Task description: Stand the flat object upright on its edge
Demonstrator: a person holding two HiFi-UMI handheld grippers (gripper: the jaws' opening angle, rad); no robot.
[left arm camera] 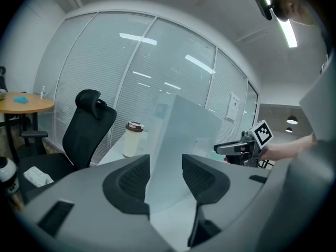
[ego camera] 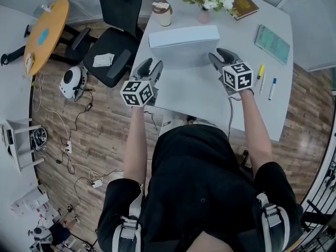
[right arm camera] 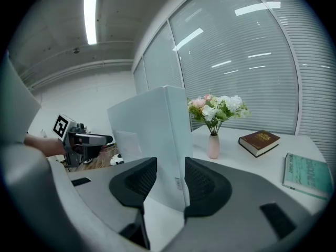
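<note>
Pale blue flat box (ego camera: 184, 38) standing upright on its long edge on the white worktop (ego camera: 210, 104).

Its long axis runs left to right, with a broad face toward the person. One short end sits between the spread jaws of the left gripper (ego camera: 152, 64), the other between the spread jaws of the right gripper (ego camera: 217, 55). Neither pair is clamped on it. In both gripper views the jaws hide the box's bottom edge. A small sticker (right arm camera: 178, 182) on the right end is too small to read.

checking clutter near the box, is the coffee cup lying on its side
No, the coffee cup stands upright on its base on the table.
</note>
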